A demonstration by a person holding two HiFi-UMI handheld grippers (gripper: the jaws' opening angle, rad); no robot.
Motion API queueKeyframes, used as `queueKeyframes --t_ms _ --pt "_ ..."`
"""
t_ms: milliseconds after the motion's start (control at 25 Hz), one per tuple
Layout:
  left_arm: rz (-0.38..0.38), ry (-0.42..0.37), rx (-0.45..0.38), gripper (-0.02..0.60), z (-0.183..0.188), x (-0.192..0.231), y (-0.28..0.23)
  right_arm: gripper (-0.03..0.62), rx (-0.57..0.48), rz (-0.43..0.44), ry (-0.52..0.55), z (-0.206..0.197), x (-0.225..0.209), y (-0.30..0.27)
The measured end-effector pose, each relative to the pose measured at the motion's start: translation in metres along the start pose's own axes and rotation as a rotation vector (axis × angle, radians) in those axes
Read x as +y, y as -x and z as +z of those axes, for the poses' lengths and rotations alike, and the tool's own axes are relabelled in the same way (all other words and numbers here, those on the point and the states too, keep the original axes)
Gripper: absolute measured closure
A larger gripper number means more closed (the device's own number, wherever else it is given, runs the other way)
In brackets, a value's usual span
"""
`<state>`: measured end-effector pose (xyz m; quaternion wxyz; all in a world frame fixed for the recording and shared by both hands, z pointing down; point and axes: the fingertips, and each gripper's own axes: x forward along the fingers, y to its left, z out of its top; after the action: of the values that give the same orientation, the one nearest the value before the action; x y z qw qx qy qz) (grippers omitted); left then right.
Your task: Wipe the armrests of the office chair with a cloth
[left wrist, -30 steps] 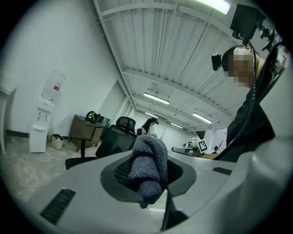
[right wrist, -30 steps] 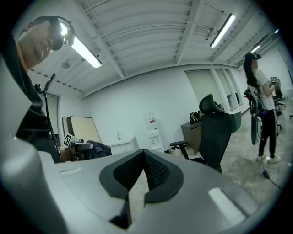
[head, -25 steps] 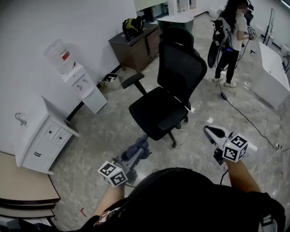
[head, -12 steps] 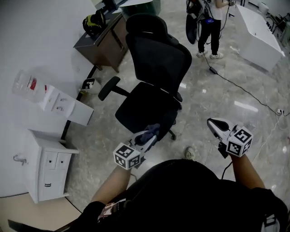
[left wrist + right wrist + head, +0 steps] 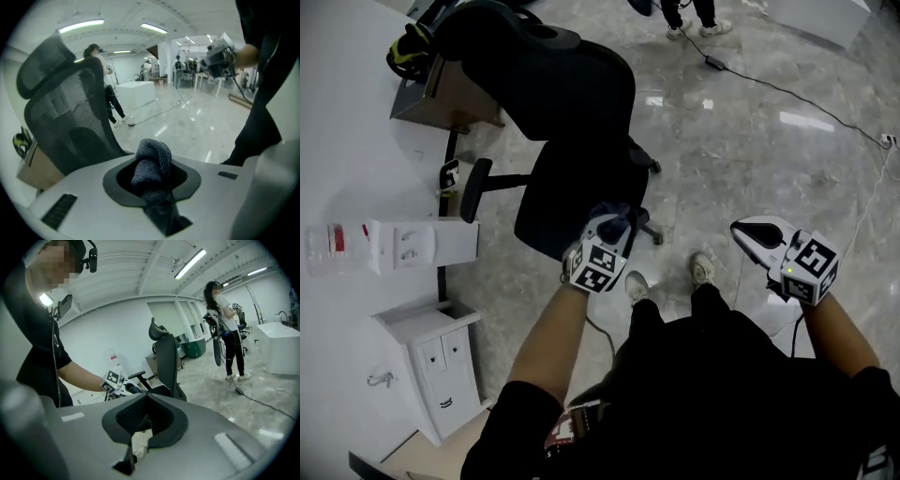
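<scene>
Cloth: blue-grey ribbed knit, bunched into a fat roll (image 5: pixel 151 164); it stands up between the jaws of the left gripper (image 5: pixel 607 234), and a dark tail of it hangs below them.
Left gripper: its jaws are pinching the cloth. In the head view we see its tip over the near edge of the seat, but we cannot tell whether the cloth touches it.
Office chair: black, with a mesh back and a headrest (image 5: pixel 553 84); it stands straight ahead of the left gripper, and its back fills the left of that gripper's view.
Armrest: we make out one dark padded armrest (image 5: pixel 473 189) on a bar, out to the left of the left gripper and well apart from the cloth.
Right gripper: held off to the right (image 5: pixel 752 232), away from the chair, over the bare floor (image 5: pixel 750 141); its jaws are pressed together and we see nothing held.
Floor: pale glossy marble, with a black cable (image 5: pixel 787 94) across it beyond the right gripper.
Surroundings: a water dispenser (image 5: pixel 389 246) and a white cabinet (image 5: pixel 431 366) lie to the left of the left gripper; a person (image 5: pixel 229 333) stands past the chair.
</scene>
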<state>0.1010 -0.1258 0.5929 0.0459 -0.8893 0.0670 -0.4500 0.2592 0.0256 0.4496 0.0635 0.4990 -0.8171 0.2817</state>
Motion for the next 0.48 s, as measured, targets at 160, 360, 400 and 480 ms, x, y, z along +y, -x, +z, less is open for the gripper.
queueKeyframes --t_ms 160,360,400,480 --pt "-0.034 -0.108 0.035 0.495 -0.004 0.0 -0.055 0.599 0.036 -0.064 -0.078 -0.041 -0.009 0.008" --pt "-0.087 -0.176 0.053 0.495 -0.02 -0.027 -0.035 0.598 0.053 -0.051 -0.135 -0.062 0.006 -0.006" --pt "-0.109 -0.2 0.071 0.495 -0.033 -0.039 -0.023 0.599 0.058 -0.039 -0.138 -0.061 0.011 -0.013" --pt "-0.147 -0.198 0.107 0.495 -0.07 -0.065 0.009 0.599 0.063 -0.009 -0.137 -0.055 0.023 -0.03"
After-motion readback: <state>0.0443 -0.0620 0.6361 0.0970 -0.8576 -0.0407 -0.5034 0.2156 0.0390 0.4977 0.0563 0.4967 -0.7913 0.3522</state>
